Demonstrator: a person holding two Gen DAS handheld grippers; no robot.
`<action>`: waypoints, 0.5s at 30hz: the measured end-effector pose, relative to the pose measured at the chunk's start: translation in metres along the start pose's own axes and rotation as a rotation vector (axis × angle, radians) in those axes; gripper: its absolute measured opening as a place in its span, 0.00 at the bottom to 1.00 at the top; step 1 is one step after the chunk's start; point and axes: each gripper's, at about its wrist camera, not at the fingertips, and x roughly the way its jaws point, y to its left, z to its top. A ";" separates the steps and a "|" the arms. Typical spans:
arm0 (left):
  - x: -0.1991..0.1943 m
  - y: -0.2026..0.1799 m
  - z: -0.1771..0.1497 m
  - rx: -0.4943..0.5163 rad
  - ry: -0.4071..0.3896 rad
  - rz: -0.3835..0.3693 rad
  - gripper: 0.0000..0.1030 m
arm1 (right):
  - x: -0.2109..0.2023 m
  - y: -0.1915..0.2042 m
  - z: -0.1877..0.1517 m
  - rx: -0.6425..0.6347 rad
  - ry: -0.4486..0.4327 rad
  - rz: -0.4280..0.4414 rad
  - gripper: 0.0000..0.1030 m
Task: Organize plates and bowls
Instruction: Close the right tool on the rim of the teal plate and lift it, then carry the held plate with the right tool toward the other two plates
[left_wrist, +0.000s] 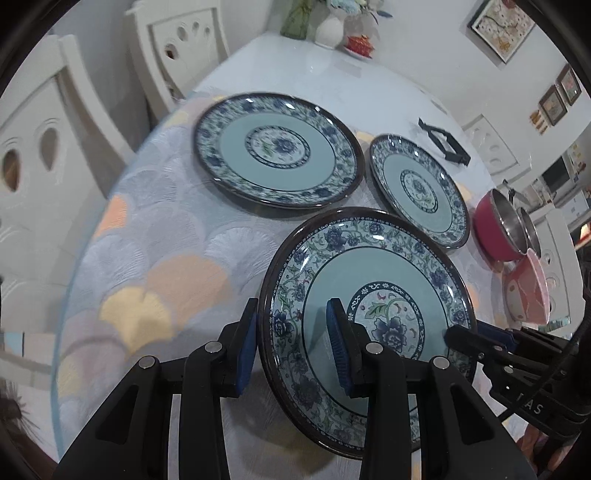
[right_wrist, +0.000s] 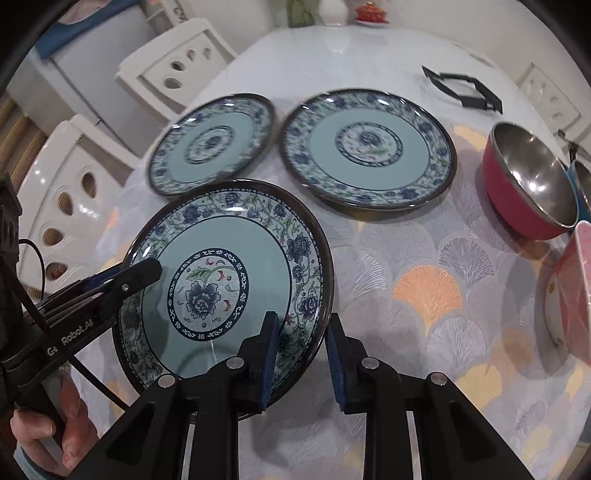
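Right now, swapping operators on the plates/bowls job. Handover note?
Left gripper: jaws straddle the left rim of the near plate, one finger under, one over; a gap shows, so not clamped.
Right gripper: jaws straddle the same plate's right rim, also with a gap.
Near plate looks tilted; whether it is off the cloth is unclear.
Two more plates lie flat and apart behind it.
Red bowl, a blue one and a pink one sit at the right edge.
Done: nothing stacked yet.
Left: stack the plates, group the bowls.
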 end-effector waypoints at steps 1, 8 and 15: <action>-0.007 0.002 -0.003 -0.010 -0.011 0.004 0.32 | -0.007 0.005 -0.004 -0.010 -0.008 0.008 0.24; -0.062 0.018 -0.029 -0.073 -0.101 0.054 0.32 | -0.048 0.040 -0.032 -0.107 -0.064 0.062 0.24; -0.093 0.024 -0.070 -0.114 -0.120 0.119 0.32 | -0.059 0.063 -0.079 -0.176 -0.047 0.105 0.24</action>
